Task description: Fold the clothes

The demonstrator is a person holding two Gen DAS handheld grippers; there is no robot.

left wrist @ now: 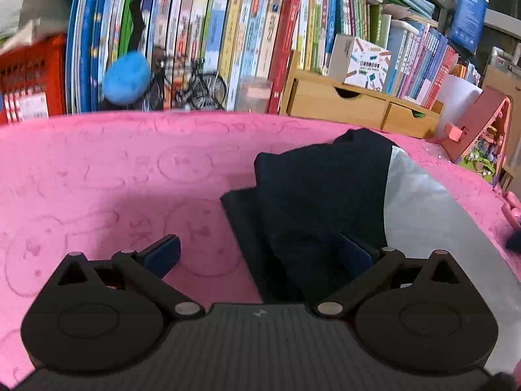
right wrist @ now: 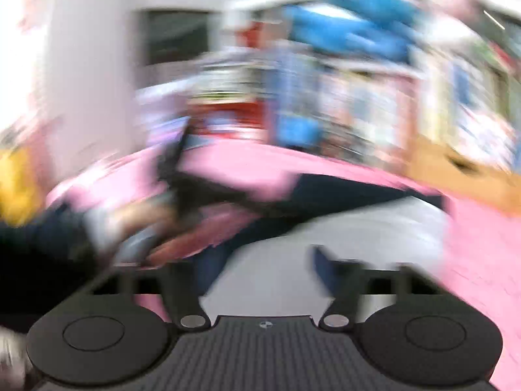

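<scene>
A dark navy garment [left wrist: 319, 195] lies partly folded on the pink blanket [left wrist: 114, 176], with a grey fabric panel [left wrist: 423, 215] along its right side. My left gripper [left wrist: 260, 252] hovers low over the garment's near left edge, jaws wide open and nothing between them; its right finger [left wrist: 355, 254] is above the navy cloth, its left finger [left wrist: 166, 251] above the blanket. The right wrist view is heavily blurred. My right gripper [right wrist: 260, 267] is above the grey fabric [right wrist: 358, 228], its fingers apart with only that fabric seen through the gap. The navy garment [right wrist: 342, 189] lies beyond.
Rows of upright books [left wrist: 228, 49] fill the shelf behind the blanket, beside a wooden drawer unit [left wrist: 342, 104], a red crate [left wrist: 29, 78] and a blue fluffy ball [left wrist: 127, 78]. A pink toy house [left wrist: 478, 130] stands far right. A hand [right wrist: 146, 228] in a dark sleeve shows left.
</scene>
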